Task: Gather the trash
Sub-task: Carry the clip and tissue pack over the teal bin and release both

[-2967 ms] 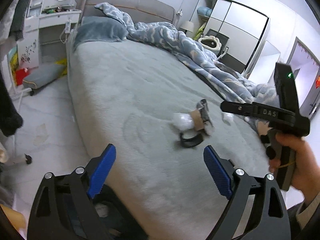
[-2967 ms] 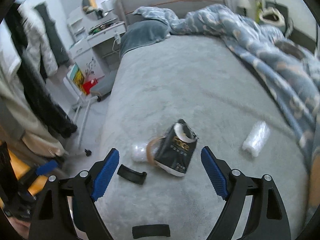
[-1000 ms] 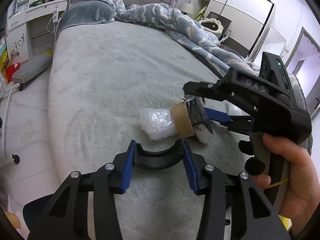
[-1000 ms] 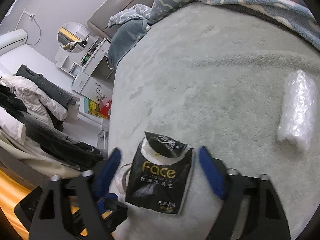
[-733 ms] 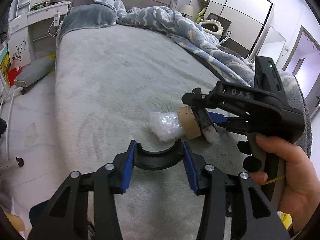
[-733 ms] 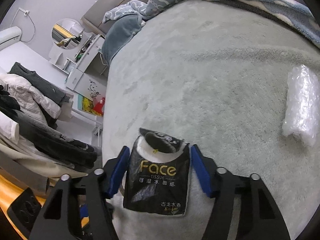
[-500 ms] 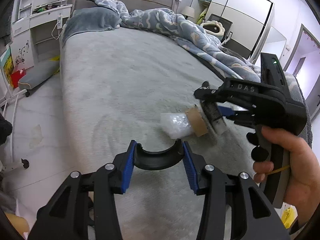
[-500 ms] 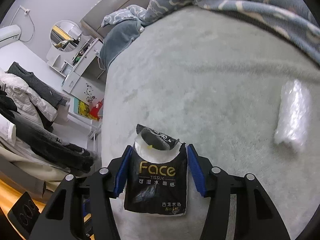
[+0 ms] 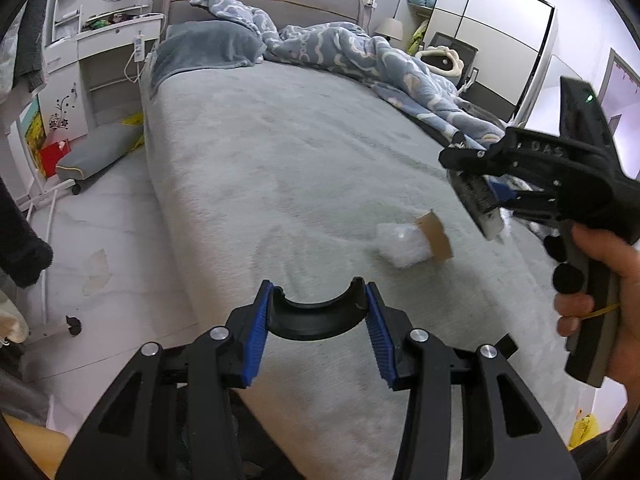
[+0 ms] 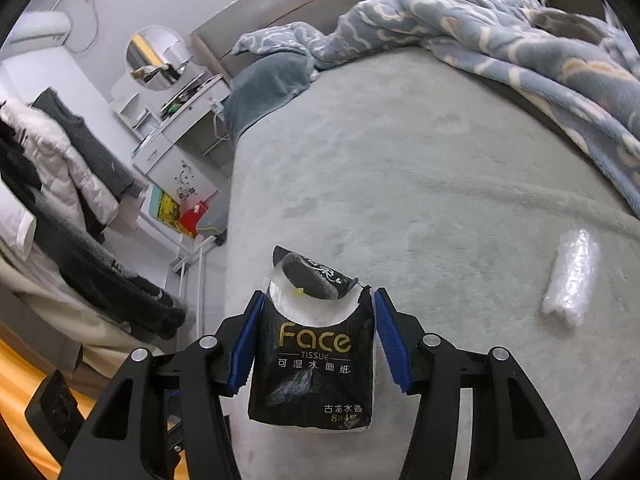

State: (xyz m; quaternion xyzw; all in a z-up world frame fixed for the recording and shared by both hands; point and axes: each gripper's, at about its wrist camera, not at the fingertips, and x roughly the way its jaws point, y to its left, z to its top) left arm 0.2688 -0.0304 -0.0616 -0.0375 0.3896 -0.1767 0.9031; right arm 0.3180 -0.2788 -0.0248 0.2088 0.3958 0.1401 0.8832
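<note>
My left gripper (image 9: 318, 322) is shut on a black curved plastic piece (image 9: 318, 318), held above the near edge of the grey bed (image 9: 280, 152). My right gripper (image 10: 316, 340) is shut on a black "Face" tissue pack (image 10: 314, 364), lifted off the bed; it shows from the side in the left wrist view (image 9: 480, 204). A cardboard tube with clear plastic wrap (image 9: 414, 240) lies on the bed between the grippers. A clear plastic roll (image 10: 572, 282) lies on the bed at the right.
A crumpled blue blanket (image 9: 372, 60) covers the bed's far right side, a grey pillow (image 9: 208, 50) lies at the head. A white dresser (image 9: 80, 68) and hanging clothes (image 10: 60, 200) stand left of the bed. White floor (image 9: 100, 240) runs along the bed's left edge.
My right gripper closed on the tissue pack and lifted it up and to the right, off the cardboard tube. My left gripper stayed shut on the black piece and drew back.
</note>
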